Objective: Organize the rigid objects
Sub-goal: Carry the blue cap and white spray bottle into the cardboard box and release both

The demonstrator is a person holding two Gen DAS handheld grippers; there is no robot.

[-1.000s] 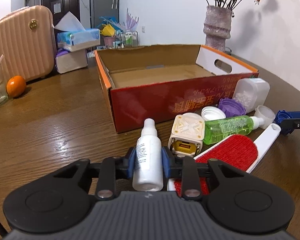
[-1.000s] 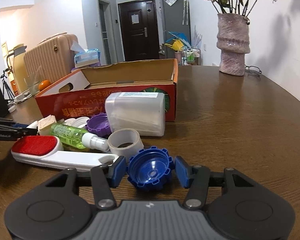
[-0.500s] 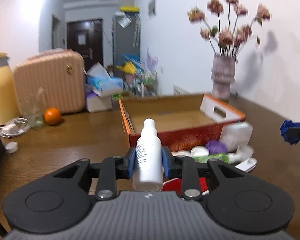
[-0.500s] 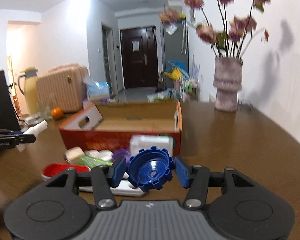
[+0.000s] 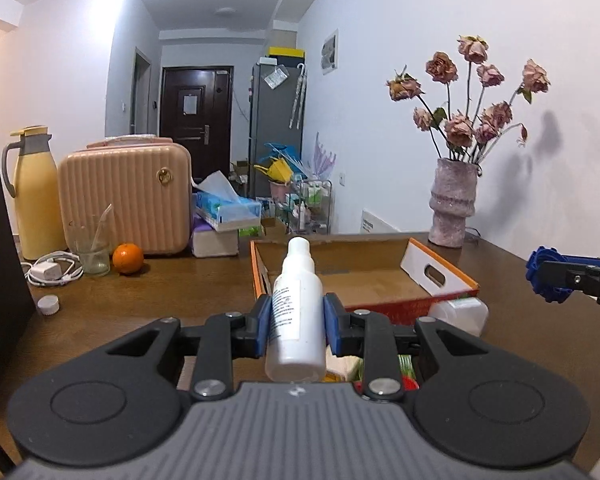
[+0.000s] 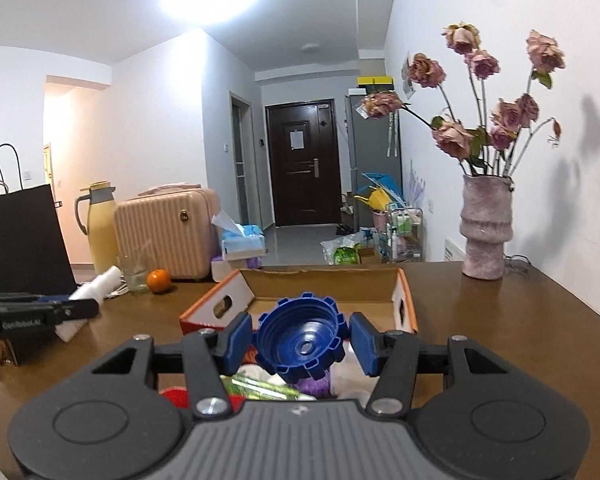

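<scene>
With both loads lifted off the desk [image 5: 204, 280], I'm mid-carry twd the cardboard box [image 5: 364, 276]. L gripper [image 5: 296, 328]: fingers pinching the white spray bottle [image 5: 298, 312] around its body, nozzle pointing fwd and up, no slack either side. R gripper [image 6: 300, 340]: fingers closed on the blue ribbed cap [image 6: 302, 340], its open side facing the cam; the L pad looks a bit off the rim, so the grip may be light, can't tell for sure. Box sits straight ahead of both, open-topped, floor looks bare. Rest of the pile (green bottle [image 6: 260, 386], purple lid [image 6: 314, 386], red brush [image 6: 176, 396], clear container [image 5: 458, 314]) lies on the desk just in front of the box, under my grippers.

Next, I reckon: carry each item fwd over the near wall, lower inside, keep bottle and cap well apart so the grippers don't clash, then release. Bottle is prob best laid flat; standing, it could tip.
</scene>
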